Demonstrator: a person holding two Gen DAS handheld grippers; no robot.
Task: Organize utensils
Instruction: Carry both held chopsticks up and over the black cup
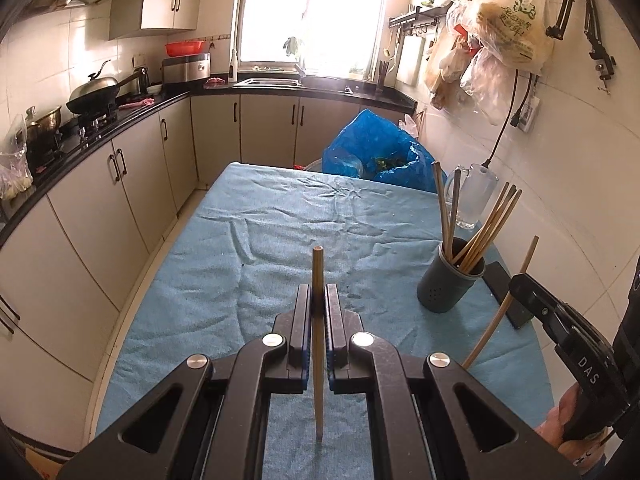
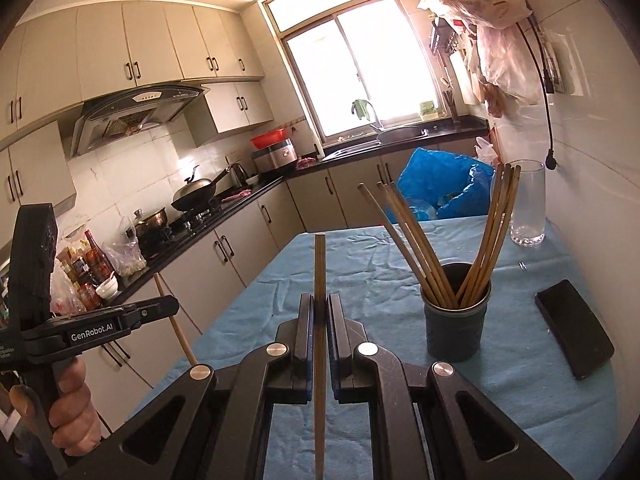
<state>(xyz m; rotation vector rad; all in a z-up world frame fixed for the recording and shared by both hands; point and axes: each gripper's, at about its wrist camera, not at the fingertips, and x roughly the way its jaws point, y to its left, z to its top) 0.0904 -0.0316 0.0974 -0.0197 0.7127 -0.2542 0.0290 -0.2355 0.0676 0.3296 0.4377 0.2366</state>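
The left gripper (image 1: 319, 300) is clamped on a chopstick (image 1: 318, 344) that stands upright between its fingers, and the right gripper (image 2: 320, 308) pinches a second chopstick (image 2: 319, 344) the same way, both above the tabletop (image 1: 224, 264) with its blue cloth. Near the table's right edge stands a dark holder (image 2: 456, 324) with more chopsticks (image 2: 416, 240) fanned inside. A black phone (image 2: 574, 336) lies just beside it toward that edge, and a glass (image 2: 528, 204) stands at the far right corner.

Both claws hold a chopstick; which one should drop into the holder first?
Right, probably. The right claw sits nearer the holder; the left claw is farther to its left.
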